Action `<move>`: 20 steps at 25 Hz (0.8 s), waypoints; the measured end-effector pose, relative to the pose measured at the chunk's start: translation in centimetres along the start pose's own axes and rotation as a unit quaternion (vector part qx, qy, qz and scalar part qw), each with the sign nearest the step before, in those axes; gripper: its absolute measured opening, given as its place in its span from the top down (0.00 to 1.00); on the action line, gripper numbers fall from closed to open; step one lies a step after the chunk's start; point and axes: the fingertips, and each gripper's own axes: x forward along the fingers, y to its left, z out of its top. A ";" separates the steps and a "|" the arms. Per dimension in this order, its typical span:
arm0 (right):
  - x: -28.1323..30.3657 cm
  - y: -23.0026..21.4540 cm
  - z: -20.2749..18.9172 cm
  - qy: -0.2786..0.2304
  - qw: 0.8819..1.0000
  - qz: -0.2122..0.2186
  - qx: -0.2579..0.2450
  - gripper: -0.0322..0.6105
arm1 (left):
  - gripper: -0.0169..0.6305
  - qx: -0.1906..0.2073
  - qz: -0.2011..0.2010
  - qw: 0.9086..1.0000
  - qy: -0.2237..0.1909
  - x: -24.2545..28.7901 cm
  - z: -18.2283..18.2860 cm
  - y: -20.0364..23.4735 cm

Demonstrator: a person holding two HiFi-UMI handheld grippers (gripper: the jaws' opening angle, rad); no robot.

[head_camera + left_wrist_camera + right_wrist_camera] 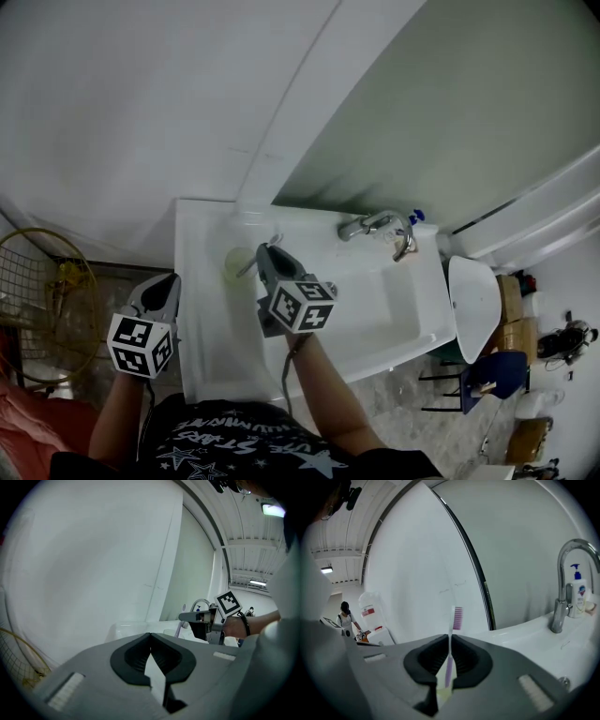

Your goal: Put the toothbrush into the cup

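Right gripper point(449, 640) tight on toothbrush point(457, 618) — cup point(236, 265) beneath half hidden, blurred

Head view overhead, others low (sink point(384, 302) shared)

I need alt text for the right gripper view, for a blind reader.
The right gripper, shut, holds a toothbrush upright, pink bristles on top. Behind it are a white wall and, at right, a chrome faucet and a soap bottle on a white sink.
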 end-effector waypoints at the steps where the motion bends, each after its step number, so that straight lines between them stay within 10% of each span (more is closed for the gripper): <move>1: 0.3 -0.2 -0.5 0.006 1.000 0.000 0.001 0.92 | 0.96 -0.001 0.000 1.000 0.002 0.2 -0.1 0.1; 9: 1.8 -0.9 -2.7 0.038 0.999 0.005 0.006 0.91 | 0.96 -0.010 0.003 1.000 0.012 0.9 -1.0 1.1; 20: 0.7 -0.5 -4.0 0.066 0.998 0.006 0.002 0.56 | 0.96 0.004 0.005 1.000 0.009 -0.7 -0.9 0.0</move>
